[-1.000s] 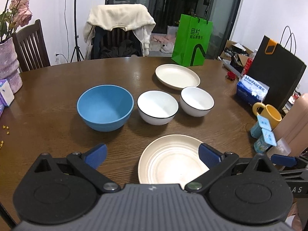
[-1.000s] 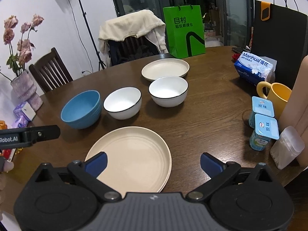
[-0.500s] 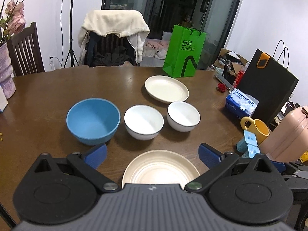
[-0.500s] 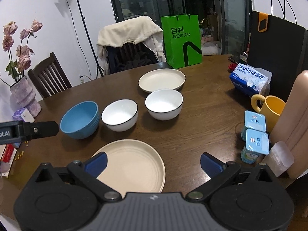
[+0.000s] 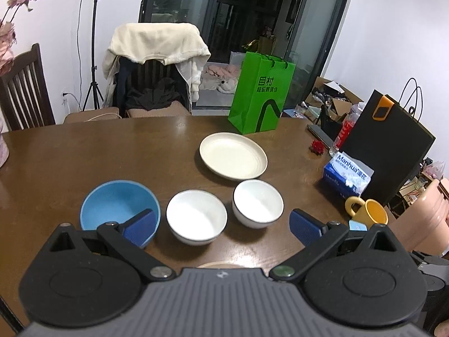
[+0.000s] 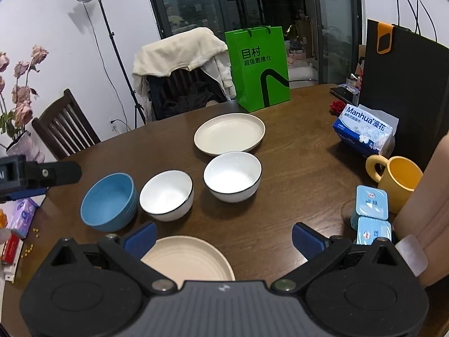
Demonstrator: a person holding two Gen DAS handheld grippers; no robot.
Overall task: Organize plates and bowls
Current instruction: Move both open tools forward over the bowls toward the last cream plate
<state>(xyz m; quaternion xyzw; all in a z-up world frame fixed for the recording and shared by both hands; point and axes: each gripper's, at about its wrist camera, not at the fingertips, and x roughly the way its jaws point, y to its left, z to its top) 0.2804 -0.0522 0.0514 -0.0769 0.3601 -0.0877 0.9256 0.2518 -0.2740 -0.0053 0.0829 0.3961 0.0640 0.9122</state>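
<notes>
Beige plates (image 6: 229, 135) (image 6: 187, 257) upper centre and bottom centre, three bowls (image 6: 170, 195) mid-frame, left gripper (image 5: 223, 226) and right gripper (image 6: 223, 237) both spread, empty.

Two wrist cameras look forward and down across a brown table (image 5: 84, 154) from its near edge, side by side. Both show three bowls and a far plate (image 6: 229, 135).

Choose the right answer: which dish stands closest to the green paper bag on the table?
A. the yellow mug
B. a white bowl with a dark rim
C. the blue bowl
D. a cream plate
D: the far cream plate lies just in front of the green bag, while the bowls stand in a row nearer to the camera.
</notes>
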